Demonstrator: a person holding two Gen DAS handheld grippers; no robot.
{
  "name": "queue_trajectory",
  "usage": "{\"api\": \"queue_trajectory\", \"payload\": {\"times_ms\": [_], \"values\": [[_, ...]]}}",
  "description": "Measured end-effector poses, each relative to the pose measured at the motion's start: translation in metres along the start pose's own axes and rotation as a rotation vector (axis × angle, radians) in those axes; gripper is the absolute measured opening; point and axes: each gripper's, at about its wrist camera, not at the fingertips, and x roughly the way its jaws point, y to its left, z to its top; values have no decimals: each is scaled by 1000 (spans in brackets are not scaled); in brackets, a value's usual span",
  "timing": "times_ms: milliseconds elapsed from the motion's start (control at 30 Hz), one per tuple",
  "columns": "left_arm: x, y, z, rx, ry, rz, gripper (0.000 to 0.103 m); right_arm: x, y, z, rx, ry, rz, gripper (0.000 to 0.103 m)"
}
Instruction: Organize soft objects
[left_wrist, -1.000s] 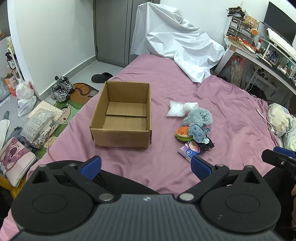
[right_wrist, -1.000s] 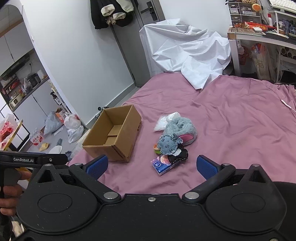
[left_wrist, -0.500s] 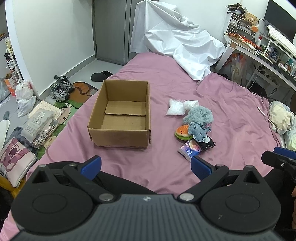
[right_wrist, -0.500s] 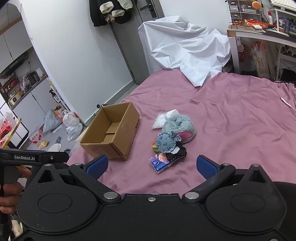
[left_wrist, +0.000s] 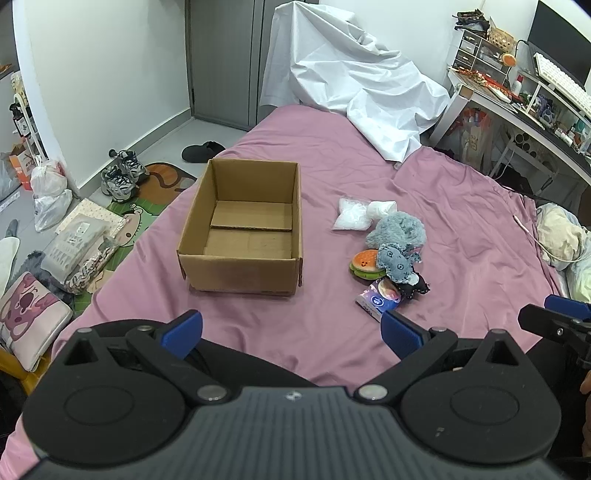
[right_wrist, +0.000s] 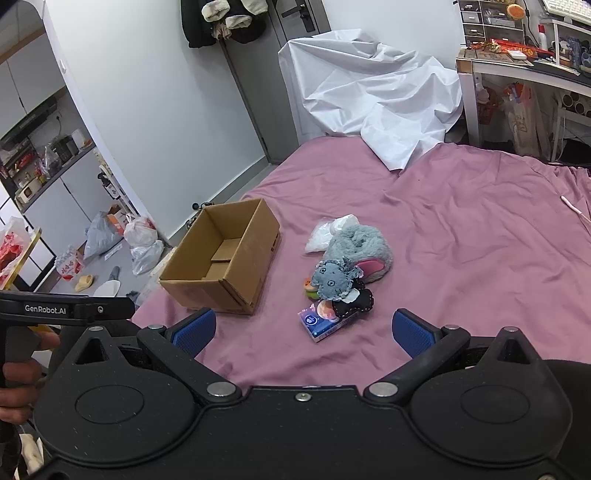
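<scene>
Brown cardboard box (left_wrist: 242, 236) and grey plush slipper (left_wrist: 400, 229) on mauve bedsheet (left_wrist: 461, 221).

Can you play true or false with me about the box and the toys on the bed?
1. The box has toys in it. False: it holds none; the toys lie beside it.
2. The burger toy touches the blue plush. True.
3. The left gripper holds the tissue pack. False: its jaws are open and hold nothing.
4. The right gripper is open. True.
5. The bed cover is green. False: it is pink.
</scene>
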Motion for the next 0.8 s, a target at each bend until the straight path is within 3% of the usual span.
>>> {"api": "queue_trajectory", "payload": {"times_ms": [800], "values": [[0, 2, -1, -15, -2, -6, 102, 2, -1, 2, -2, 1, -5, 103]]}}
